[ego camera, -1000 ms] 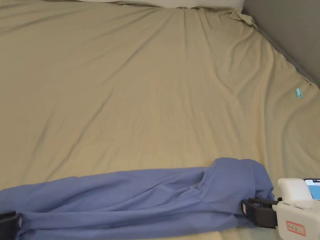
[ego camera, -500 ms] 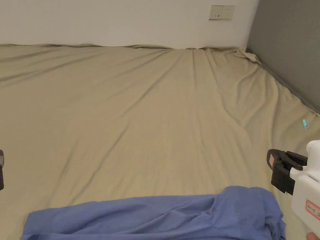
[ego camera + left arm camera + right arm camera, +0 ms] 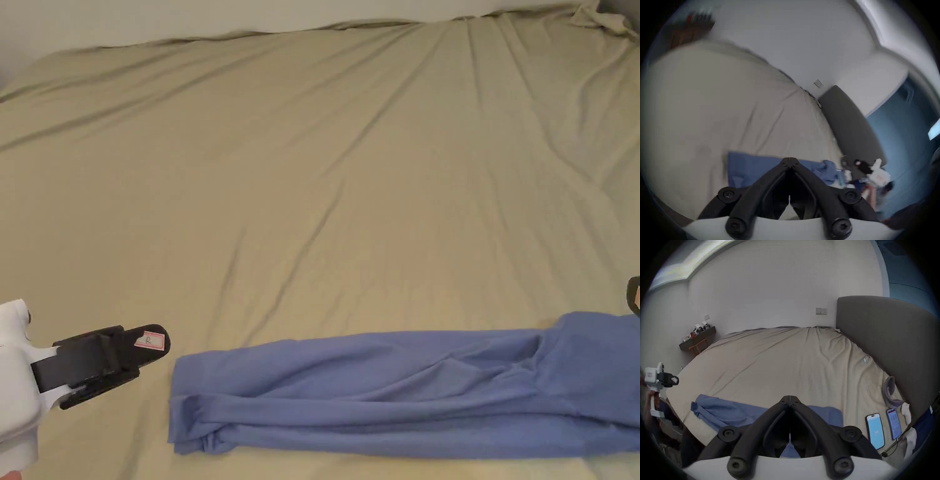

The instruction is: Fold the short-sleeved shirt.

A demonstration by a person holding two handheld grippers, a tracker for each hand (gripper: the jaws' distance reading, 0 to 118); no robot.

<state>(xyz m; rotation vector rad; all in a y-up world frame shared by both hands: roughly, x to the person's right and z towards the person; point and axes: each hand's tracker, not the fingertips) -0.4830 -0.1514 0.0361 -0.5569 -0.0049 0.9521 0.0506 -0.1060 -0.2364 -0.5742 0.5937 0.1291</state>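
Slippage is my worry: the blue short-sleeved cotton shirt, a long narrow band on the beige bedsheet, could unroll if gripped by one layer. My left gripper and right gripper are both closed, empty.

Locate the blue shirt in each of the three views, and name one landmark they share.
Head view: shirt across the bottom, on the tan sheet.
Left gripper view: shirt low centre, behind the closed jaws.
Right gripper view: shirt lower left, behind the closed jaws.
Shared landmark: the tan sheet.
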